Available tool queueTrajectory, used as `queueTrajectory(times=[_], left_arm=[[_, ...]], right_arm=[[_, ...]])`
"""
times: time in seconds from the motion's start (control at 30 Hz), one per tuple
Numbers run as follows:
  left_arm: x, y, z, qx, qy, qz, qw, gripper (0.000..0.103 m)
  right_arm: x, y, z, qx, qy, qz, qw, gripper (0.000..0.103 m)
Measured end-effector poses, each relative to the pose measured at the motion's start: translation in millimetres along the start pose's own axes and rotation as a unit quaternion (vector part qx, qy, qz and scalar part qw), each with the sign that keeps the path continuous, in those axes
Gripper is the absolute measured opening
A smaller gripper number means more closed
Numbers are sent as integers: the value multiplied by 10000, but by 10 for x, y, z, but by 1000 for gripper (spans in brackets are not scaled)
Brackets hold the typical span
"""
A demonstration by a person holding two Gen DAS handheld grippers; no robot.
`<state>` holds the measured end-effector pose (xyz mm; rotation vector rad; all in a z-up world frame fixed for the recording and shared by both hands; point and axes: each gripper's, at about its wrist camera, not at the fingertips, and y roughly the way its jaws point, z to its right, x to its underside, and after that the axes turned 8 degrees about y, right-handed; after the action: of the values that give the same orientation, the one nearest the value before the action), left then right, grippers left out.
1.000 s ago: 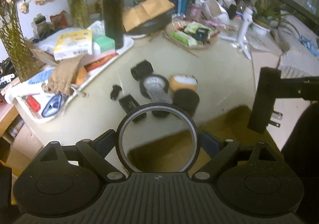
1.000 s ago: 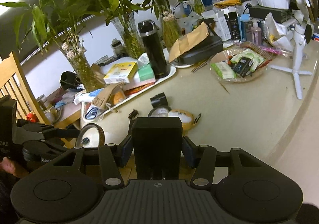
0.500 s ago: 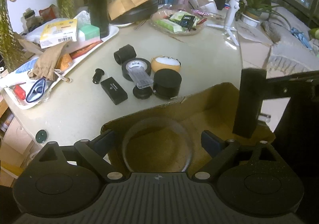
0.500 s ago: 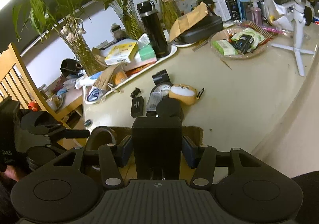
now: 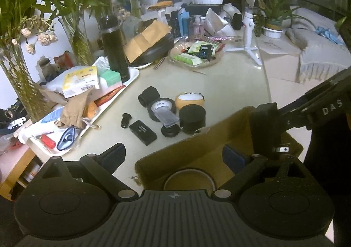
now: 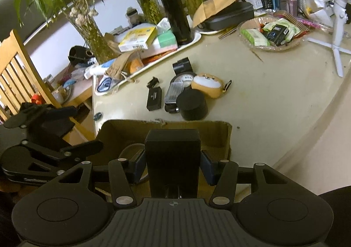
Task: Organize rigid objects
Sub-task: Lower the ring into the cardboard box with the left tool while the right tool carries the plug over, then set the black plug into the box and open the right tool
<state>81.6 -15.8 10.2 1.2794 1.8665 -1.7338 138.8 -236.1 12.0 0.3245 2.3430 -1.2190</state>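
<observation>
My left gripper (image 5: 173,154) is open with nothing between its fingers, above the near-left corner of a brown cardboard box (image 5: 197,148). A round ring (image 5: 188,177) lies on the box floor just under it. My right gripper (image 6: 172,165) is shut on a black power adapter (image 6: 173,148) and holds it over the box (image 6: 166,126). In the left wrist view the adapter (image 5: 265,128) hangs at the box's right side. Beyond the box lie a black round tin (image 5: 192,115), a tape roll (image 5: 162,105), a clear case (image 5: 166,116) and a small black box (image 5: 142,129).
An orange plush toy (image 5: 189,100) and a black cylinder (image 5: 149,95) sit behind the tin. A white tray (image 5: 133,75) with boxes and a black flask (image 5: 114,47) fills the left. A basket of packets (image 5: 195,58) and a white tripod (image 5: 250,27) stand farther back.
The left gripper let go of the ring, which now lies in the box, and drew back and left. The right gripper sank a little with the adapter.
</observation>
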Motion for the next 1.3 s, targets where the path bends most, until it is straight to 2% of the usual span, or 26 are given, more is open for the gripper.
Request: queueTrajectory(times=[0.33,0.5,0.57,0.63,0.7,0.77,0.83,1.17,1.23,1.3], left_arm=[[168,-70,-212,-185,-779,-68,9968,97],[178,-93,-267,-217,-937,-5,9954,97],[182,-85,-271,-237,-952,-16,9952,97],[191,-86,-264,-265,-948,-26,9951,97],[208,-90,-257,-284,-942,-47,9951,97],[209,-88,-255,-293,-942,-59,9951,97],[205,-86,-251,-296,-942,-61,9951,97],[201,-67,-242,-324,-889,-119,9954,97],[203,-58,-246,-334,-896,-130,9953,97],[207,-52,-251,-341,-897,-139,9953,97]], right_arm=[[-4,199,-41,401,-65,-406,9984,56],[-34,347,-104,605,-188,-606,9961,56],[-42,388,-107,639,-172,-559,9962,56],[-45,386,-88,609,-123,-465,9970,67],[-49,352,-71,597,-85,-357,9975,73],[-60,322,-51,532,-30,-299,9981,74],[-61,297,-36,470,-13,-251,9986,84],[-47,228,-20,475,32,-6,9989,90],[-50,227,-14,509,53,30,9987,96],[-51,237,-16,579,74,49,9983,97]])
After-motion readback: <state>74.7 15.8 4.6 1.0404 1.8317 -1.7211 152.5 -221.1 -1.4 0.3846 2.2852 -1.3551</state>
